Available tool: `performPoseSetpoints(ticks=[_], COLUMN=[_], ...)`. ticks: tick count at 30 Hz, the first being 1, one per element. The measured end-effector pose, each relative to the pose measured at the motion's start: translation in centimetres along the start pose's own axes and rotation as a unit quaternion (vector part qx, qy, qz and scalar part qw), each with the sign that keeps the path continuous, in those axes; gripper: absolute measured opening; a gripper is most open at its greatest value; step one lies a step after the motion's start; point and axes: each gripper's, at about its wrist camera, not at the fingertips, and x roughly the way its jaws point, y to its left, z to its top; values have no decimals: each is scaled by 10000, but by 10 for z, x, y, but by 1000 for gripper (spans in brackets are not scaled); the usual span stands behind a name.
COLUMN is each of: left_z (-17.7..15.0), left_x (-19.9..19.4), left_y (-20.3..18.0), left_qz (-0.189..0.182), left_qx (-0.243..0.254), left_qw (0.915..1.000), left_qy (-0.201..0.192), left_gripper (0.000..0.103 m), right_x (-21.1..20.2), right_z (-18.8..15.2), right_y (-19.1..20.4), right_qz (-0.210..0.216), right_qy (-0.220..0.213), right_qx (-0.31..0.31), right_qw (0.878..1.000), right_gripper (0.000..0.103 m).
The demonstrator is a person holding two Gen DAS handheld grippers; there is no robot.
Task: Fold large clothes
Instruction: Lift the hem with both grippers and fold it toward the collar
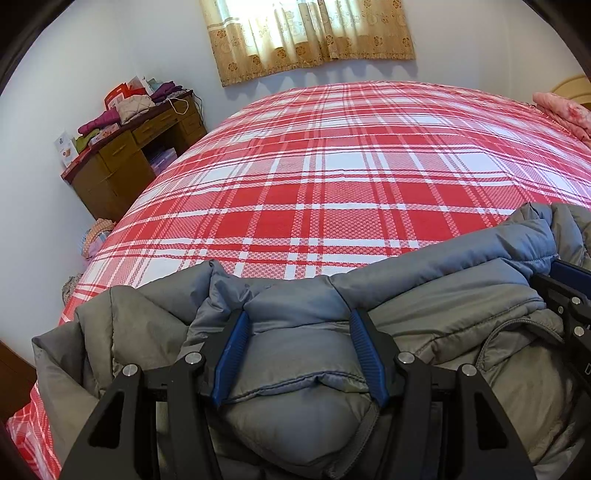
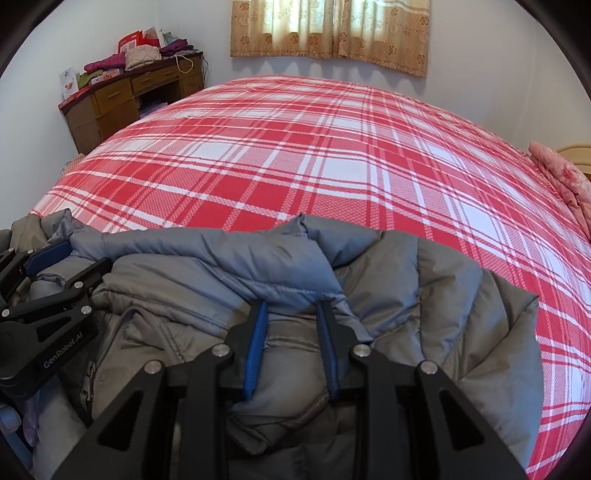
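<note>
At near edge of bed, grey padded jacket (image 1: 424,295) bunched in a heap on red plaid bedspread (image 1: 314,177), blue-grey lining edge turned up along far side, zipper visible toward middle. Held at two spots along that upper edge, likely to lift and spread or start a fold; far stretch of bedspread bare, so room to lay out. Left gripper (image 1: 299,332) jaws about half apart, blue pads pressed into a thick puffy wad of jacket, wide gap explained by bulk of padding. Right gripper (image 2: 293,325) jaws narrower, clamped on a thinner pinch of lining edge. Both tilted downward toward bed, side by side, close together; each one's black frame showing at edge of other's view. Grips near each other, so only a short span of edge taut between them, rest of jacket slumped. Fold judged barely begun, garment not yet flat. Risk: slippery shell sliding out of the narrow right pinch if lifted. Further out: pink quilt (image 1: 565,110) at right end of bed, brown wooden desk (image 1: 125,155) against wall at left piled with folded clothes and boxes, floral curtain (image 1: 310,33) over window behind bed. No hand or sleeve clearly visible.
</note>
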Motion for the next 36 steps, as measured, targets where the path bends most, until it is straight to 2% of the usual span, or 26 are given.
performPoseSetpoints(ticks=[36], left_z=[1], left_x=[0], left_y=[-2], left_qz=[63], left_qx=[61], left_qw=[10000], left_qy=[-8], left_gripper=[59], right_x=[2], right_z=[1], right_y=[2], right_qz=[-32], right_qy=[-6], right_qx=[-39], right_qw=[10000], right_gripper=[31])
